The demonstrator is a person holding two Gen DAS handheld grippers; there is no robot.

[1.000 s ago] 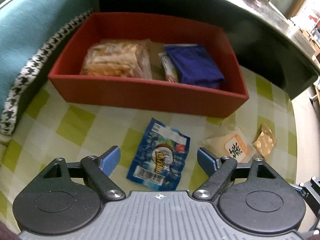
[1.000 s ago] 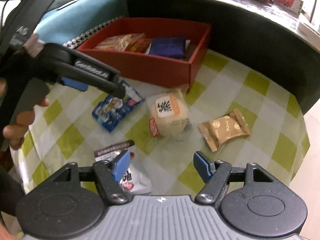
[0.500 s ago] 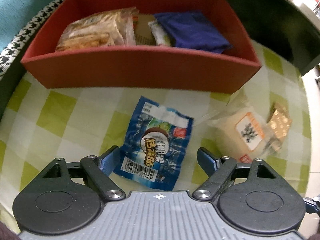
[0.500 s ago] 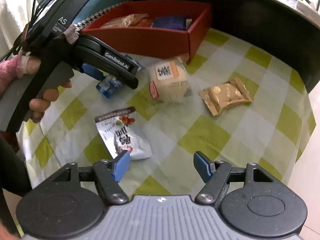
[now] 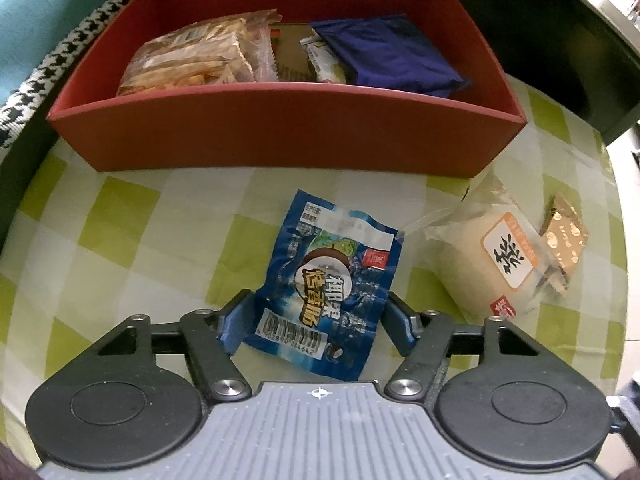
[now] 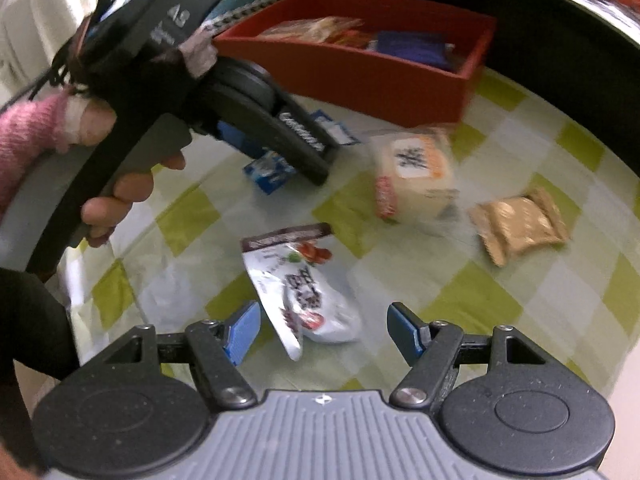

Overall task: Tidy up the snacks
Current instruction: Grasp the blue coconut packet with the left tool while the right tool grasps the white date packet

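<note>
We see our left claw [image 5: 318, 312] with its jaws just closing in on the blue snack packet [image 5: 326, 286], which lies on the checked desk [image 5: 120, 216] in front of the red box [image 5: 280, 136]; both pads touch its edges. Our right claw [image 6: 320, 330] stands wide over the white snack packet [image 6: 304, 292], not gripping it.

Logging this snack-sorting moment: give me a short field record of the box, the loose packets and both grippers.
box: red box, several packets inside
left gripper: jaws just closing, pads against blue packet on the checked cloth
right gripper: open, straddling white packet
loose: white bun, gold packet
</note>
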